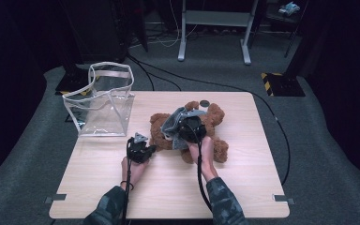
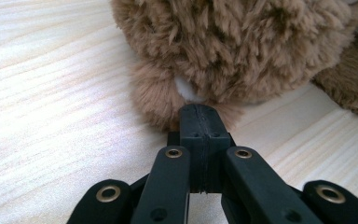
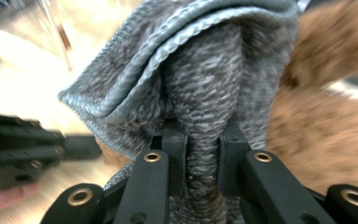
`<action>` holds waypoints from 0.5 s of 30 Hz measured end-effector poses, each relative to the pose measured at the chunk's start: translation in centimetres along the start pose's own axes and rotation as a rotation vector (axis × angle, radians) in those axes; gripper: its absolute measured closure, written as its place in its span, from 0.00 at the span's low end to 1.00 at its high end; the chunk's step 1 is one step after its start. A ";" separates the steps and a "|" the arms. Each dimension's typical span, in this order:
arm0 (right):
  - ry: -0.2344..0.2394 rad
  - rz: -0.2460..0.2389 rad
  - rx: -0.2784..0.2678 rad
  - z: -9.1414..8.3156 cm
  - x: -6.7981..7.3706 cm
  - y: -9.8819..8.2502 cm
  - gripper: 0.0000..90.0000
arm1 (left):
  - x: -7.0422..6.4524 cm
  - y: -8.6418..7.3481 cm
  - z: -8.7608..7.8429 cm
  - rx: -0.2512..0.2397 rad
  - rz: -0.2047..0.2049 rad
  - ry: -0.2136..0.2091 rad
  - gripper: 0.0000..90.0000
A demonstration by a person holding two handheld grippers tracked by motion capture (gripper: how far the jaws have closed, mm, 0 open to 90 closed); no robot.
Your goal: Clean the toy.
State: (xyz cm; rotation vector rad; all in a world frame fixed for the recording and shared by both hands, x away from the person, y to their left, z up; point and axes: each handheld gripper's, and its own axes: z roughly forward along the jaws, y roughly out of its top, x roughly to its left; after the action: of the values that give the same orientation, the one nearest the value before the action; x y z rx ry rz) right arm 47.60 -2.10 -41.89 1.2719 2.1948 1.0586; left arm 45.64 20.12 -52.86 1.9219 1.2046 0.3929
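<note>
A brown teddy bear (image 1: 219, 148) lies in the middle of the wooden table (image 1: 168, 192), with a grey knit cloth (image 1: 172, 120) draped over it. My right gripper (image 1: 190, 129) is above the bear, shut on a bunched fold of that cloth (image 3: 205, 70), which rises between its jaws (image 3: 204, 135). Brown fur of the bear (image 3: 321, 140) lies behind the cloth. My left gripper (image 1: 145, 149) rests low at the bear's left side. Its jaws are shut together, and their tip (image 2: 200, 114) touches the bear's fur (image 2: 242, 46) near a small white tag.
A clear plastic bag (image 1: 104, 105) with white trim stands open at the table's back left corner. A small dark disc (image 1: 205, 103) lies just behind the bear. Bare tabletop extends in front of my hands and to the right.
</note>
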 end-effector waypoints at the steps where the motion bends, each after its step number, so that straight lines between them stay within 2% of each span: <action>1: 0.006 0.002 0.020 0.5 0.1 -0.2 0.86 | 0.0 0.0 0.0 -0.003 -0.008 -0.002 1.00; 4: 0.032 -0.013 0.057 1.5 1.0 -1.7 0.86 | 0.0 0.0 0.0 -0.006 -0.009 0.000 1.00; 7: 0.050 -0.007 0.066 1.4 1.3 -2.6 0.86 | 0.0 0.0 0.0 -0.006 -0.008 0.000 1.00; 10: 0.071 -0.010 0.101 1.3 1.3 -3.0 0.86 | 0.0 0.0 0.0 -0.006 -0.008 0.000 1.00; 14: 0.058 -0.047 0.116 0.8 1.5 -2.9 0.86 | 0.0 0.0 0.0 -0.006 -0.009 0.000 1.00; 15: 0.028 -0.045 0.068 -0.2 1.0 -2.1 0.86 | 0.0 0.0 0.0 -0.006 -0.008 0.000 1.00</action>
State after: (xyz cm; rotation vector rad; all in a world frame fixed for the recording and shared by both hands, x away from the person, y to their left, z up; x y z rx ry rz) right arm 45.80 -1.90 -43.35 1.2369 2.2879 0.9979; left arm 45.65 20.06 -52.88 1.9110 1.2095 0.3922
